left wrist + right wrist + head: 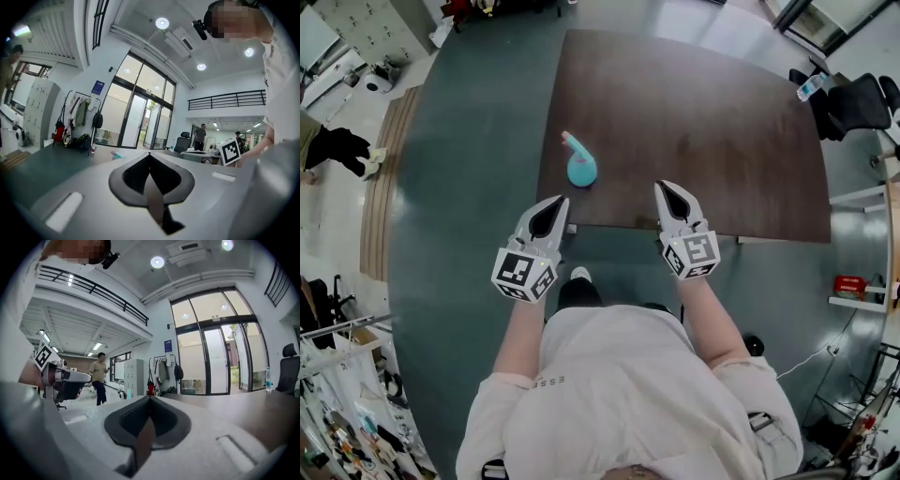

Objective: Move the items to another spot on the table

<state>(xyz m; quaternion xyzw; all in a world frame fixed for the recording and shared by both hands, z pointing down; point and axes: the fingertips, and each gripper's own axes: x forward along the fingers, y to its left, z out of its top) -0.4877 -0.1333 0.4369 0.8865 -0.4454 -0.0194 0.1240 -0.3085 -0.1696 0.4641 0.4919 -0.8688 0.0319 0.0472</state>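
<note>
A wide hall with a teal floor and glass doors is surrounding a dark brown table [722,122], and the person is standing at its near edge. One item [580,167] is sitting on the table, at about eight o'clock from the table's middle and close to the near-left corner. It is a teal rounded body with a pink neck, perhaps a small toy or bottle; the head view is too coarse to say which.

The left gripper [555,202] is hovering just off the table edge with the item near, at about one o'clock from its tips. The right gripper [668,189] is hovering over the near edge, the item lying at about ten o'clock from it. Both are pointing forward and level, which reads as a ready stance rather than a reach. Each gripper view is showing its fingers pressed together with nothing between them, so neither is carrying anything. The item is looking untouched, and the left gripper, being nearer, is seeming the likelier one to open and take it.
</note>
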